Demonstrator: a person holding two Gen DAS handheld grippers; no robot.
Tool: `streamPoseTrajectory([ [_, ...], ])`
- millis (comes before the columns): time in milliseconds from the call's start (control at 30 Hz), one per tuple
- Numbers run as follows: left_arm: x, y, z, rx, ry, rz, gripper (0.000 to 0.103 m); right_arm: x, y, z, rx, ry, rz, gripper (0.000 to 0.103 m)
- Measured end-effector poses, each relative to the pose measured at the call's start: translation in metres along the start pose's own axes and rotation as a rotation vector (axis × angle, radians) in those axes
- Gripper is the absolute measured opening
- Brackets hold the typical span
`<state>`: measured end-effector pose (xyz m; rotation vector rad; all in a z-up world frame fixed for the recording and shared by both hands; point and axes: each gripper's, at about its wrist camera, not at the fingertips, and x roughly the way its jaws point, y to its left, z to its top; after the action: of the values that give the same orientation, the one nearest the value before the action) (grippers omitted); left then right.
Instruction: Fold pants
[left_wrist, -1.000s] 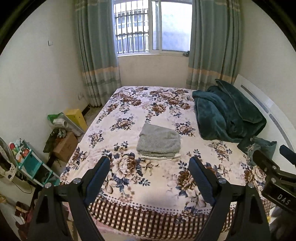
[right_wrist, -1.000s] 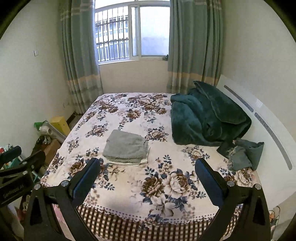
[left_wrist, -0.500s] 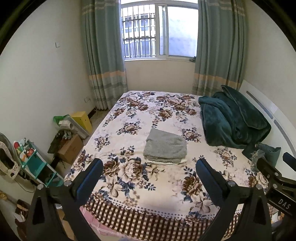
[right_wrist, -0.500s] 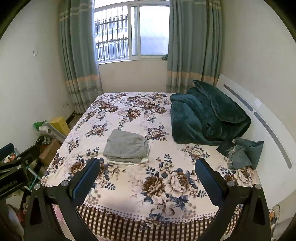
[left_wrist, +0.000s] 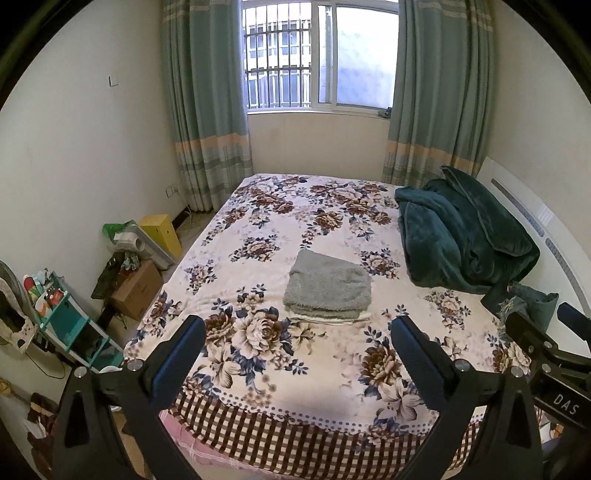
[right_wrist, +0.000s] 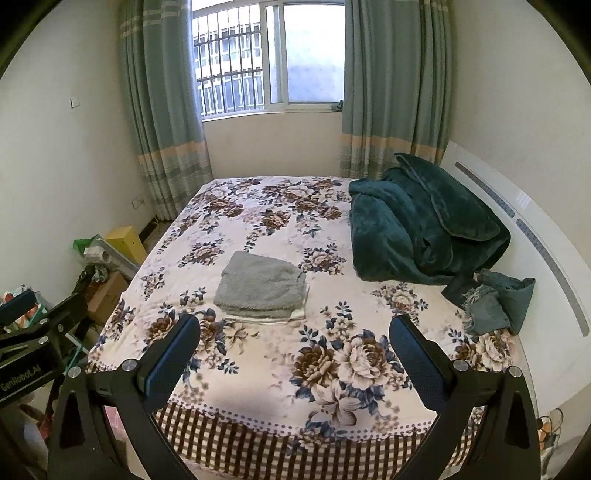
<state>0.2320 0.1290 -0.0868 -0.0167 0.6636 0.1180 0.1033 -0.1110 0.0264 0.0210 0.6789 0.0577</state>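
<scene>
Both claws are spread wide with nothing between their blue pads. The left claw (left_wrist: 297, 345) has just been opening, and no cloth is in it. The right claw (right_wrist: 293, 341) hangs over the near edge of the bed, too.

The soft grey folded pants (left_wrist: 328, 290) lie in a neat square in the middle of the frame. They rest flat on the flowery cream bedspread (left_wrist: 280, 221), well apart from both claws. The folding looks done to me.

A thin pale layer peeks out under the grey stack at its near edge. If a claw bumps or drags the stack, the layers could slide and the fold could come loose.

To the right of the frame sits a heaped dark green fuzzy blanket (left_wrist: 461, 236). At the lower right is a small crumpled blue-green cloth (right_wrist: 495, 299). A claw could pick that one by mistake.
</scene>
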Motion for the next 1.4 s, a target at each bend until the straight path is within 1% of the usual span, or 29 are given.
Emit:
streamPoseTrajectory([
  [433,0.000,0.000,0.000,0.003,0.001,0.008,0.102,0.002,0.002,0.001,-0.002,0.001,0.001,0.103],
  [600,-0.005,-0.007,-0.003,0.006,-0.001,0.022,0.102,0.006,0.004,0.002,-0.006,0.007,0.004,0.103],
  [1400,-0.011,-0.011,-0.003,0.004,-0.007,0.021,0.102,0.009,0.005,0.000,-0.007,0.006,0.009,0.103],
])
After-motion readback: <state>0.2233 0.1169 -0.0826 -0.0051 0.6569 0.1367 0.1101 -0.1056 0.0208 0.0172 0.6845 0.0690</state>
